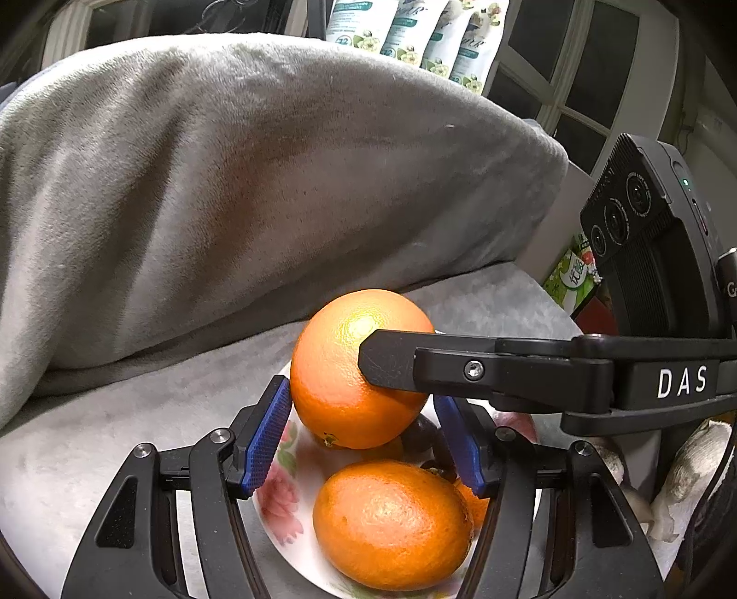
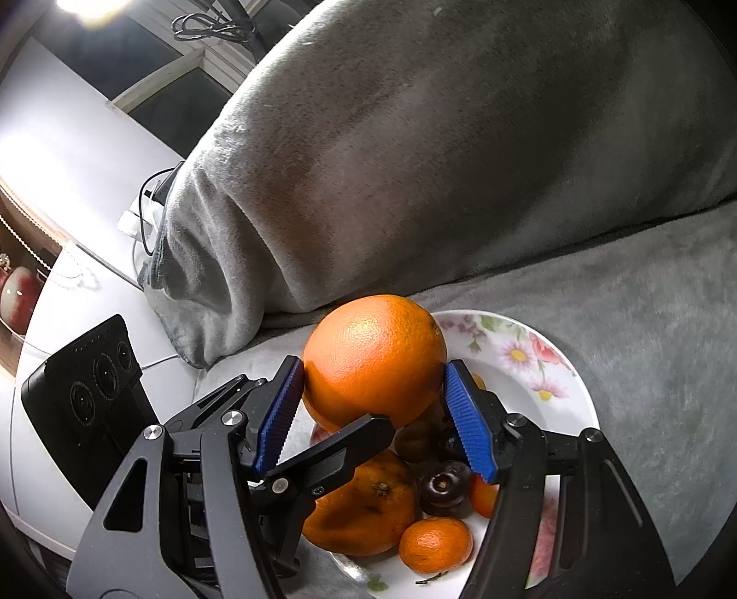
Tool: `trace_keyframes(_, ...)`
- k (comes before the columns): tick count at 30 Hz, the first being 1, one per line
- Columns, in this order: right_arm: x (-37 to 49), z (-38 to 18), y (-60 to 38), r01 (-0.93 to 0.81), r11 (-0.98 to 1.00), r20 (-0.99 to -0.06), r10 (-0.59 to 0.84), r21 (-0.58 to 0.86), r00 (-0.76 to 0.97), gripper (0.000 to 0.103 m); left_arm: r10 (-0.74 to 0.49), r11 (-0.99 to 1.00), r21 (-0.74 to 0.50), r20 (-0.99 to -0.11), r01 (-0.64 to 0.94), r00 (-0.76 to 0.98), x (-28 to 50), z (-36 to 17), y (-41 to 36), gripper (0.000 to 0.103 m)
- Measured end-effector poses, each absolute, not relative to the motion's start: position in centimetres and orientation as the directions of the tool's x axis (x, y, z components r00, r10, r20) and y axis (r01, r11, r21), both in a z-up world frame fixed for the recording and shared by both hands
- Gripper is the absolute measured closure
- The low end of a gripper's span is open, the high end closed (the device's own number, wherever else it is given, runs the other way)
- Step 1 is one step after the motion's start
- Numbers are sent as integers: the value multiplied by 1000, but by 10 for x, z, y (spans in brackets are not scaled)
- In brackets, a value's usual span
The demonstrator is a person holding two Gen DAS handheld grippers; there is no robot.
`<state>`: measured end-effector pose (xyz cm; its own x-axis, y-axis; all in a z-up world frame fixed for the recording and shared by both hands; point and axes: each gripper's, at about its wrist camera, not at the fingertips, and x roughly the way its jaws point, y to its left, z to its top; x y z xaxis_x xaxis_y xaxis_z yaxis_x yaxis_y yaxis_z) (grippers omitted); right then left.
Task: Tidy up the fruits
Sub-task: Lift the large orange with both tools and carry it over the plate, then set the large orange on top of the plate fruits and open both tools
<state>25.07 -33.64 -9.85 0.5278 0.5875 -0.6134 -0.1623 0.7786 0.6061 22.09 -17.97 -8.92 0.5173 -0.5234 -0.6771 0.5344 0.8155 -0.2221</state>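
A white floral plate (image 2: 529, 359) (image 1: 276, 502) on a grey blanket holds oranges, a small mandarin (image 2: 435, 543) and dark round fruits (image 2: 444, 484). My right gripper (image 2: 373, 368) is shut on a large orange (image 2: 373, 355) and holds it on top of the pile; this orange also shows in the left wrist view (image 1: 341, 368), with the right gripper's finger (image 1: 396, 359) across it. My left gripper (image 1: 364, 437) is open, its blue pads either side of the pile, above another orange (image 1: 391, 520). One of its fingers (image 2: 341, 451) crosses the right wrist view.
A large mound under a grey blanket (image 1: 230, 184) rises just behind the plate. A white table with cables (image 2: 147, 216) lies to the left. Packages (image 1: 414, 32) and a window stand at the back.
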Motion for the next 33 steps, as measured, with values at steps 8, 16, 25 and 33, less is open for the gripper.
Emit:
trace_keyframes(8, 251, -100, -330, -150, 780, -619, 583, 607, 526, 37, -523, 814, -224, -685, 536, 507, 223, -90, -181, 40)
trace_keyframes(16, 248, -97, -328, -154, 797, -627, 563, 584, 538, 37, -503, 817, -189, -696, 546, 512, 221, -91, -183, 40)
trace_keyframes(25, 243, -93, -328, -158, 805, -630, 554, 572, 544, 37, -499, 819, -189, -701, 542, 509, 217, -90, -177, 40)
trace_keyframes(33, 234, -88, -333, -152, 809, -625, 544, 567, 560, 37, -492, 825, -178, -694, 537, 526, 208, -84, -169, 40)
